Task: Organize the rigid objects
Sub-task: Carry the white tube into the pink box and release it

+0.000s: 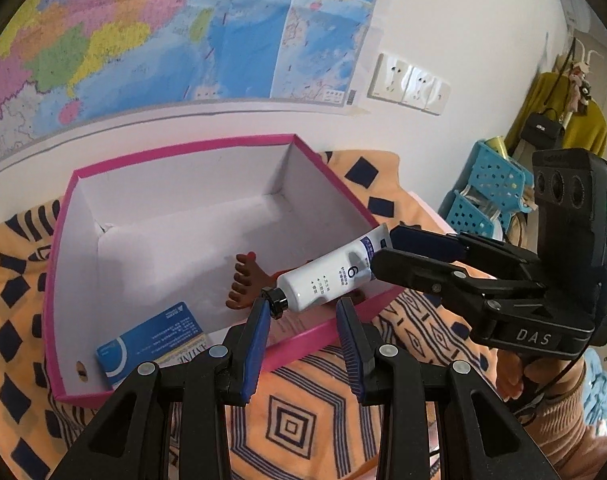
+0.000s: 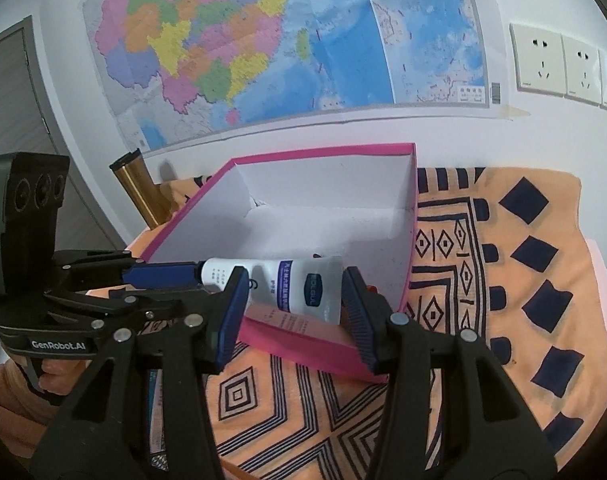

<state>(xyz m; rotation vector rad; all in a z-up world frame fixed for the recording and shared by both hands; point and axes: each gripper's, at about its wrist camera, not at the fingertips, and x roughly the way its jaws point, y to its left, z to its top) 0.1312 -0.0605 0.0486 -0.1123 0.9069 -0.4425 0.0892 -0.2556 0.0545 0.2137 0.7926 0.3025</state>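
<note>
The white tube (image 1: 327,280) hangs over the near right corner of the pink box (image 1: 103,168), with its black cap (image 1: 274,302) pointing toward the left tongs and its flat crimped end toward the right tongs. In the left wrist view the right tongs (image 1: 387,246) come in from the right side, almost level, and their two blue pads are around the crimped end of the tube; the tube is between them, but I cannot tell if they press it, because in the right wrist view the right tongs (image 2: 295,308) look rather wide open with the tube (image 2: 287,286) lying across the gap.

The left tongs (image 1: 303,344) are open, with a wide gap between the blue pads, and the cap is just beside the left pad. In the right wrist view the left tongs (image 2: 163,276) reach in from the left, level, and the tip of one blue finger is at the cap end of the tube.

Inside the box lie a brown foot-shaped toy (image 1: 247,280) and a blue card (image 1: 151,340). The box stands on an orange patterned cloth (image 2: 523,280). A gold cylinder (image 2: 141,190) stands behind the box, near the wall with the map (image 2: 263,48).
</note>
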